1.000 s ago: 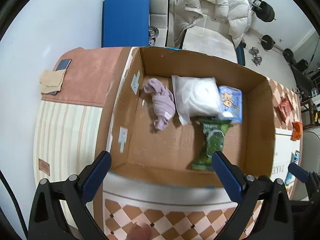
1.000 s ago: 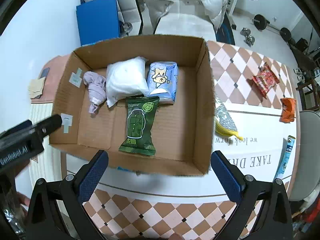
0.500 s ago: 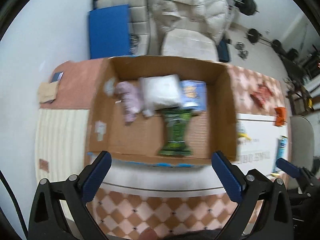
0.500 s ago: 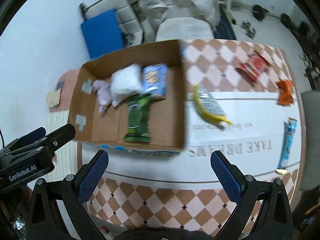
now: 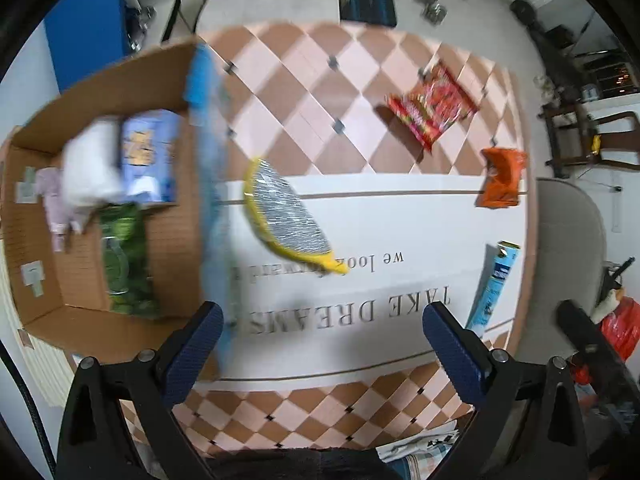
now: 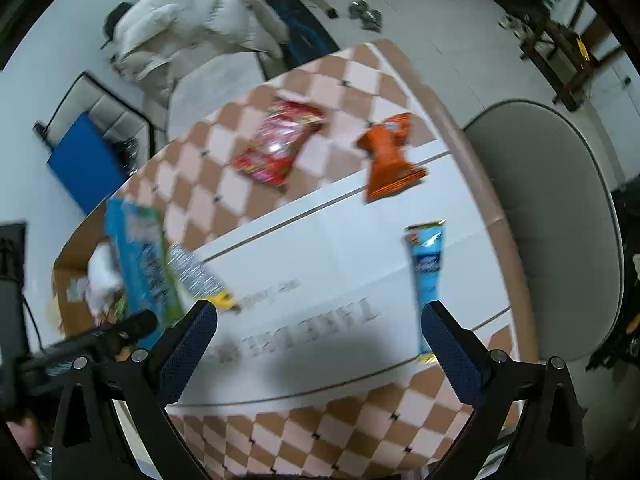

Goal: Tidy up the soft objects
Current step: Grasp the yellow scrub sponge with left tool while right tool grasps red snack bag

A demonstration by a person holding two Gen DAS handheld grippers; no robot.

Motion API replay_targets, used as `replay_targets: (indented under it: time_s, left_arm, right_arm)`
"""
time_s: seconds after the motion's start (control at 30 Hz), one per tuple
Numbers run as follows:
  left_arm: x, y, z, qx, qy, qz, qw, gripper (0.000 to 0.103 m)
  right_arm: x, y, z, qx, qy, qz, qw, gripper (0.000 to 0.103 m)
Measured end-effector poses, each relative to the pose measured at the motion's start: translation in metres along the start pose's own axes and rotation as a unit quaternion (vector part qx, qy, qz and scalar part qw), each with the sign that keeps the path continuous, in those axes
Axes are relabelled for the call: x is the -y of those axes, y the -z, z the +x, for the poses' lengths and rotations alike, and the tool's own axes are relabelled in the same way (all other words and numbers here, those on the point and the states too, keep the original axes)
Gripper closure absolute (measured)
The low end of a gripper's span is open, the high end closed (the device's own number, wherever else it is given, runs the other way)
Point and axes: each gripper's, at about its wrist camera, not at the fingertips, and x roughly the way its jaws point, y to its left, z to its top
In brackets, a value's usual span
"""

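Both grippers, left (image 5: 322, 334) and right (image 6: 319, 332), spread wide, empty. Yellow-silver packet (image 5: 289, 216) at 12 o'clock; cardboard box (image 5: 168, 240) at 10.

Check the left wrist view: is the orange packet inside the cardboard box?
No, the orange packet lies on the tablecloth near the table's right edge, far from the cardboard box.

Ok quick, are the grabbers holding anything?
Left gripper: open, holding nothing.
Right gripper: open, holding nothing.
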Motion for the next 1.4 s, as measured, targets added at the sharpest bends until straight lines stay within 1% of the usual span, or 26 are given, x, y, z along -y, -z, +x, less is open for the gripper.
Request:
replay_targets:
  time_s: [0.1, 0.2, 0.3, 0.4, 0.57, 0.67, 0.8, 0.87, 0.9, 0.93, 1.0, 1.03, 1.07, 1.1, 1.13, 1.2, 1.23, 1.33, 1.4]
  left_arm:
    - [0.009, -0.017, 0.036, -0.032, -0.014, -0.034, 0.9988, 0.001]
    - [0.007, -0.029, 0.063, -0.059, -0.008, -0.074, 0.9955, 0.001]
    - [0.005, -0.039, 0.084, -0.068, -0.025, -0.102, 0.9921, 0.001]
    - [0.003, -0.044, 0.098, -0.076, -0.045, -0.116, 0.9893, 0.001]
    - [-0.005, -0.051, 0.115, -0.084, -0.054, -0.152, 0.9833, 0.001]
    - [-0.012, -0.055, 0.123, -0.091, -0.050, -0.177, 0.9787, 0.001]
    - [-0.011, -0.058, 0.135, -0.096, -0.053, -0.189, 0.9758, 0.001]
    - [-0.013, -0.060, 0.140, -0.095, -0.062, -0.191, 0.9751, 0.001]
    - [-0.013, -0.060, 0.141, -0.093, -0.066, -0.190, 0.9751, 0.001]
    - [-0.013, -0.061, 0.142, -0.091, -0.067, -0.189, 0.9753, 0.001]
    - [-0.013, -0.062, 0.143, -0.084, -0.067, -0.184, 0.9770, 0.001]
    - [-0.011, -0.062, 0.143, -0.079, -0.068, -0.179, 0.9783, 0.002]
    - [-0.011, -0.062, 0.143, -0.077, -0.067, -0.175, 0.9792, 0.005]
    - [-0.010, -0.062, 0.143, -0.076, -0.063, -0.174, 0.9799, 0.011]
    - [-0.009, -0.061, 0.144, -0.075, -0.057, -0.172, 0.9806, 0.017]
    - [-0.008, -0.062, 0.147, -0.070, -0.048, -0.162, 0.9831, 0.021]
    - [-0.006, -0.062, 0.147, -0.064, -0.046, -0.153, 0.9850, 0.023]
    - [-0.001, -0.062, 0.147, -0.049, -0.042, -0.122, 0.9904, 0.025]
    - [0.000, -0.062, 0.148, -0.042, -0.043, -0.108, 0.9923, 0.026]
  right_arm:
    - [0.022, -0.028, 0.019, -0.015, -0.002, 0.013, 1.000, 0.000]
    - [0.036, -0.056, 0.042, -0.030, -0.002, 0.024, 0.999, 0.000]
    - [0.038, -0.082, 0.063, -0.047, -0.020, 0.031, 0.998, 0.000]
    - [0.025, -0.105, 0.084, -0.065, -0.051, 0.032, 0.996, 0.000]
    - [-0.009, -0.139, 0.130, -0.109, -0.085, 0.052, 0.989, 0.000]
    - [-0.026, -0.157, 0.160, -0.126, -0.085, 0.073, 0.986, 0.000]
    - [-0.043, -0.173, 0.193, -0.135, -0.074, 0.096, 0.983, 0.000]
    - [-0.053, -0.178, 0.203, -0.132, -0.067, 0.092, 0.985, 0.000]
    - [-0.058, -0.181, 0.208, -0.130, -0.053, 0.083, 0.987, 0.002]
    - [-0.062, -0.182, 0.211, -0.130, -0.041, 0.072, 0.988, 0.004]
    - [-0.073, -0.181, 0.218, -0.138, -0.009, 0.033, 0.990, 0.024]
    - [-0.078, -0.178, 0.220, -0.143, -0.003, 0.007, 0.990, 0.027]
    - [-0.080, -0.175, 0.221, -0.148, 0.001, -0.011, 0.989, 0.035]
    - [-0.083, -0.170, 0.222, -0.155, 0.012, -0.042, 0.987, 0.045]
    - [-0.085, -0.164, 0.222, -0.159, 0.025, -0.068, 0.985, 0.047]
    - [-0.084, -0.147, 0.219, -0.161, 0.053, -0.119, 0.978, 0.047]
    - [-0.082, -0.138, 0.218, -0.166, 0.060, -0.136, 0.975, 0.047]
    - [-0.071, -0.110, 0.218, -0.189, 0.068, -0.171, 0.965, 0.048]
    - [-0.064, -0.096, 0.218, -0.199, 0.067, -0.178, 0.961, 0.048]
